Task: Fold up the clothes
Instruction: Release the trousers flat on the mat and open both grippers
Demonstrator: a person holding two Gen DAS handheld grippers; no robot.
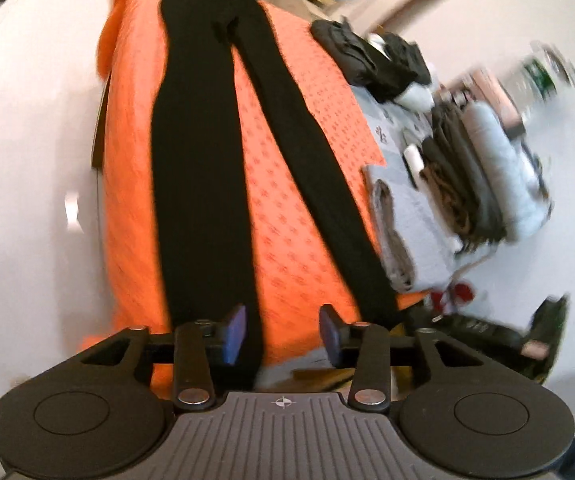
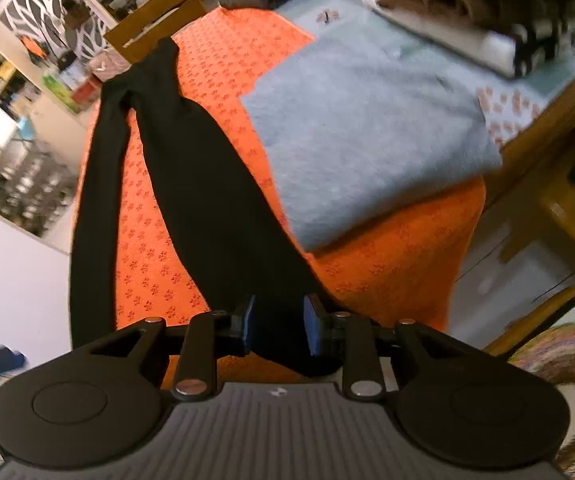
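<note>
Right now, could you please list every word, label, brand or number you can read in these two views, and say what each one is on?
None can be read.
Green label on the clear plastic bottle: blurred, illegible.
Colourful boxes on the white shelf: print too small and blurred.
Orange patterned tablecloth: only a repeating motif, no lettering.

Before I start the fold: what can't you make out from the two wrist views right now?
- Leggings cuffs: both views, hidden behind the left gripper and right gripper, so grip cannot be confirmed.
- Waistband: left view, cut off at the top edge.
- Clothes pile: left view, motion blur; items unidentifiable.
- Grey garment: right view, folded; type unclear.
- Table under the orange cloth: covered.
</note>
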